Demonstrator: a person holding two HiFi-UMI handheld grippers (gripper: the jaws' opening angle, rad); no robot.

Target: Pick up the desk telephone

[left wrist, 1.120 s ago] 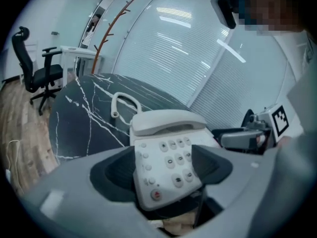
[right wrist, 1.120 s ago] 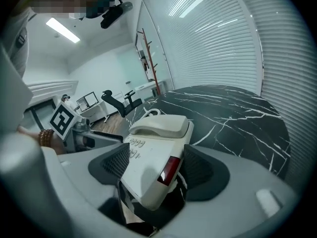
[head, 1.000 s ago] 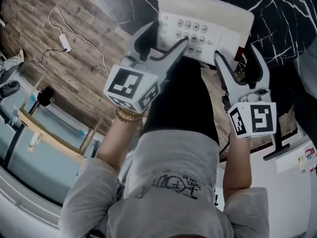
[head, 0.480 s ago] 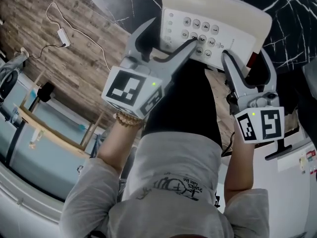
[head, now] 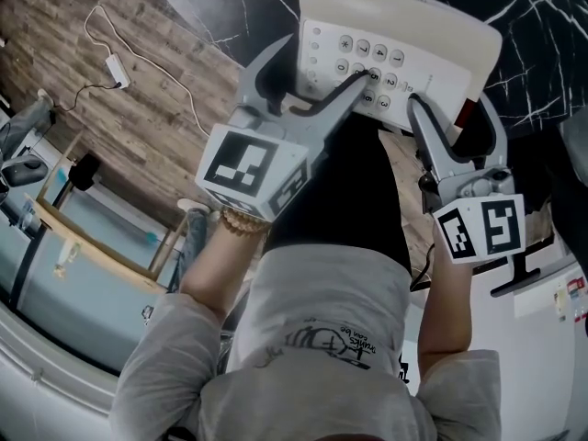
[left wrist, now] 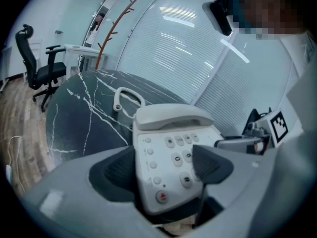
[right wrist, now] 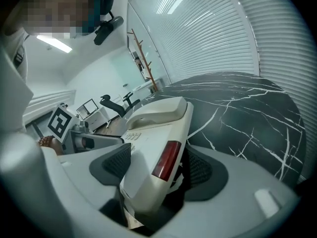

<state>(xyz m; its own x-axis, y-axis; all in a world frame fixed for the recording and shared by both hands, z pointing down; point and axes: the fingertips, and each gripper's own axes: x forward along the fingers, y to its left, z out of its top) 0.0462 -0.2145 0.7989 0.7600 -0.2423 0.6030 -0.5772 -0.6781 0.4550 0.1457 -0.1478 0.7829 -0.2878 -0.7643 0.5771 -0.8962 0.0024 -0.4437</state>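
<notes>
Our left gripper (head: 323,60) pinches the phone (head: 395,35) at its near left corner. One pad lies against the phone's left edge and the other presses on the keypad (left wrist: 178,152). Our right gripper (head: 448,104) clamps the phone's right side, with one pad on the top face and the other round the right wall, just beside a red panel (right wrist: 166,160). Its jaws have just been closing, with the phone between them. Both pairs of jaws stand wide, filled by the phone's body.

We hold the phone between the two grippers. Its near edge reaches past the near rim of the dark marbled table (head: 542,26), and its far end is over the tabletop. Whether that far end touches the table we cannot tell. The handset (left wrist: 171,117) sits in its cradle at the phone's far end. A cord (left wrist: 119,100) lies on the table just beyond the phone, to the left. Wood floor (head: 156,108) shows left of the table.
</notes>
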